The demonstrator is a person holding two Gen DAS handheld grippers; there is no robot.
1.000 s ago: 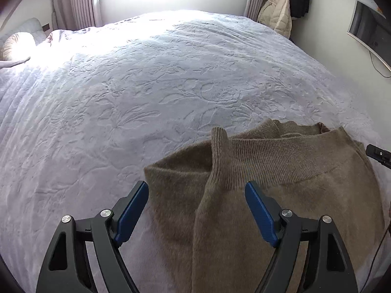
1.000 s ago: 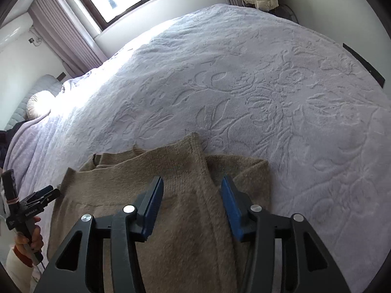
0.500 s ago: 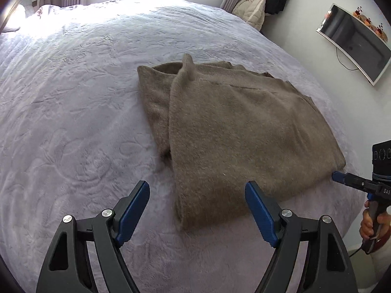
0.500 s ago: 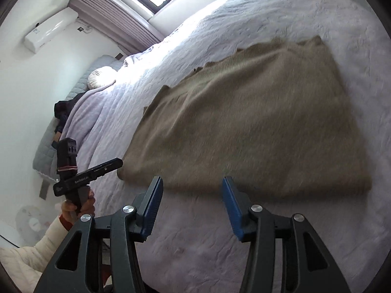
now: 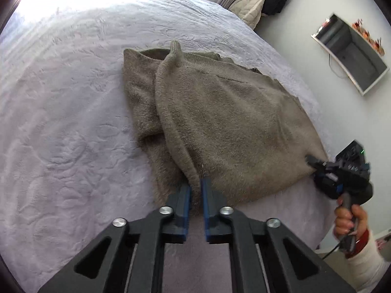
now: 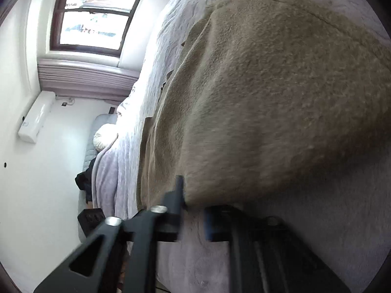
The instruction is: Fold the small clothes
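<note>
Both grippers, spread a moment ago, now pinch sweater (image 5: 220, 112) near hem on bed (image 5: 73, 97) — left gripper (image 5: 196, 190) at fold, right gripper (image 6: 193, 210) at corner. We judge knit soft, limp, light — hold corners.

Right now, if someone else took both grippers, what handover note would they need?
Left gripper: shut on the near edge of the brown sweater, at its left corner.
Right gripper: shut on the same near edge at the right corner; its view is blurred.
Sweater: lies flat on the lavender bedspread, both sleeves folded in over the body, neck end far from you.
Done: sleeves in, near edge gripped.
Left: probably lift the near edge and carry it over to the neck end, then smooth and release.
</note>
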